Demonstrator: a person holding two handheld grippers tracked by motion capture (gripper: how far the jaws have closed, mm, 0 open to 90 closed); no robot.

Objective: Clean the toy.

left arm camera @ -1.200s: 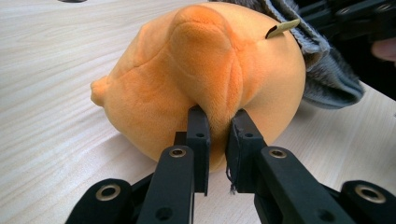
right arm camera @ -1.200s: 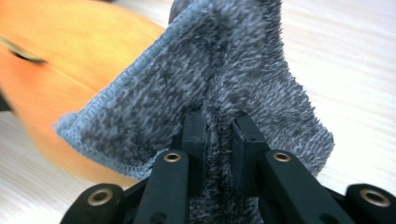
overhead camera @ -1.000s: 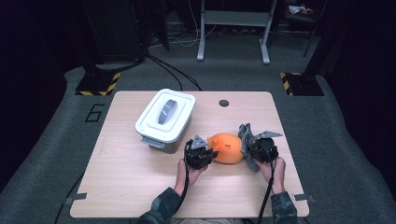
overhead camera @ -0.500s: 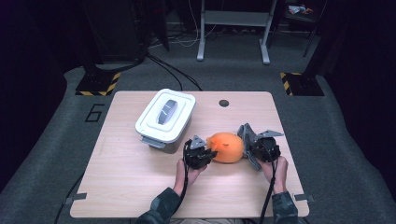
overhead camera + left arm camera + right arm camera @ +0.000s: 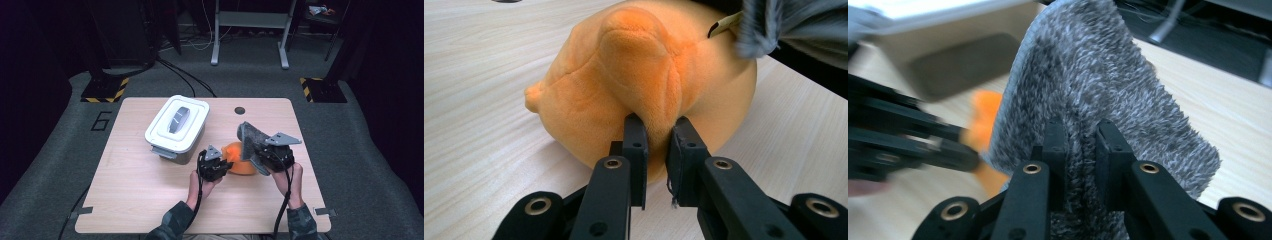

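Observation:
An orange plush toy [image 5: 239, 161] lies on the wooden table [image 5: 130, 185] between the two hands. My left gripper [image 5: 226, 163] is shut on a fold of the plush [image 5: 639, 85], which is pinched between its jaws [image 5: 658, 135]. My right gripper [image 5: 257, 150] is shut on a grey fuzzy cloth [image 5: 249, 133] and holds it up above the toy's right side. In the right gripper view the cloth [image 5: 1098, 75] stands upright between the jaws [image 5: 1080, 135], with the orange plush [image 5: 985, 120] behind it. A corner of the cloth [image 5: 789, 25] hangs over the toy.
A white lidded container [image 5: 177, 124] with a grey handle stands at the table's back left, close to the left hand. A small round hole [image 5: 240, 110] sits near the far edge. Dark floor, cables and stands surround the table.
The right gripper has risen and shifted slightly with the grey cloth, lifting it off the plush. The left gripper and the toy have stayed in place.

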